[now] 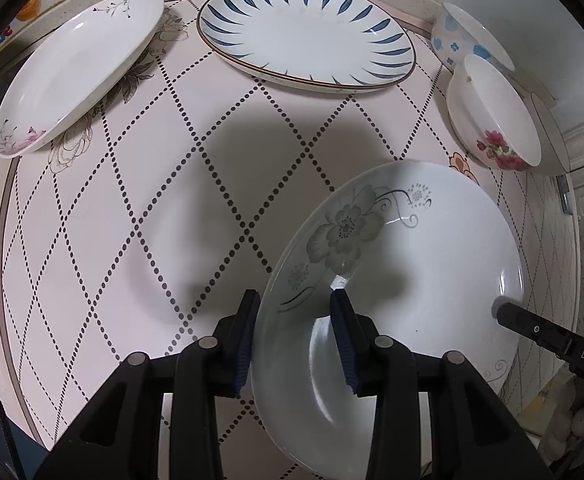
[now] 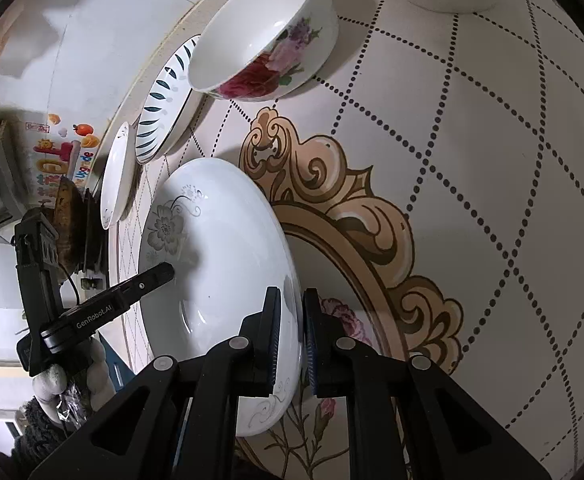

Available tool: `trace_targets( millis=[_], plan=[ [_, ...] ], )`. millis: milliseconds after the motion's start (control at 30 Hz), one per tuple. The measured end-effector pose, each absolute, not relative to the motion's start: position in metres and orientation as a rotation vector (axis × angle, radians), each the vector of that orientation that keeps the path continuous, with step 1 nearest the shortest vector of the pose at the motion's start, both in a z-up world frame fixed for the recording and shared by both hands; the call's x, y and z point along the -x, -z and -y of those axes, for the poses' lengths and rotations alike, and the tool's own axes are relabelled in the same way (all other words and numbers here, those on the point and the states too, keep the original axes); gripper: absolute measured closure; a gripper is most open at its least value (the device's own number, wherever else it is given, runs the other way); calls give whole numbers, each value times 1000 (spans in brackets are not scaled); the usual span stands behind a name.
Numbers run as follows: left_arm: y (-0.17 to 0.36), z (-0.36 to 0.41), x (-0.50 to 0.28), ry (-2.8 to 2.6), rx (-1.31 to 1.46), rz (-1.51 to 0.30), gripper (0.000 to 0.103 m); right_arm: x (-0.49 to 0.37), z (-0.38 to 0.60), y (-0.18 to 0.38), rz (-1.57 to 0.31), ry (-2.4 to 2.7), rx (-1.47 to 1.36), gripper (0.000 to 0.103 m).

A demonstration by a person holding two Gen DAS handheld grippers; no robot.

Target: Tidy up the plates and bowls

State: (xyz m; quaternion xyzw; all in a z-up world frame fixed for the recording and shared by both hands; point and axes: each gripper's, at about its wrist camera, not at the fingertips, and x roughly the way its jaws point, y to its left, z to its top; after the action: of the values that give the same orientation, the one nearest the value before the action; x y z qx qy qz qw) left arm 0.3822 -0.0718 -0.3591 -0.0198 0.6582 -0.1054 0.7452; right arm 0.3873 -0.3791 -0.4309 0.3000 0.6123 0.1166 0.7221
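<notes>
Two ribbed blue pads of the left hand-held gripper [image 1: 295, 336] pinch the glossy grey-flower plate [image 1: 395, 300]'s rim above the diamond-dotted counter [image 1: 132, 208]. Right wrist view – right hand-held gripper [image 2: 292, 336] nearly pressed together, clamping the same plate [image 2: 220, 264]'s thin opposite rim.

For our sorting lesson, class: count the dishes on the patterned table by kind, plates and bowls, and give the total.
Plates: 3 (white plate with pink flowers, white oval plate with blue leaf strokes, white deep plate with grey flower)
Bowls: 2 (white bowl with blue hearts, white bowl with red roses)
Total: 5
</notes>
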Motion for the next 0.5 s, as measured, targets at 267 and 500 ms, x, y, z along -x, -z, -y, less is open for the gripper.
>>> trace_targets(
  millis=[267, 500],
  plan=[
    [356, 66, -388, 300, 33, -1452, 69, -384, 375, 429, -1383, -208, -691, 87],
    [289, 12, -400, 279, 73, -1288, 68, -377, 377, 389, -1378, -111, -701, 86]
  ],
)
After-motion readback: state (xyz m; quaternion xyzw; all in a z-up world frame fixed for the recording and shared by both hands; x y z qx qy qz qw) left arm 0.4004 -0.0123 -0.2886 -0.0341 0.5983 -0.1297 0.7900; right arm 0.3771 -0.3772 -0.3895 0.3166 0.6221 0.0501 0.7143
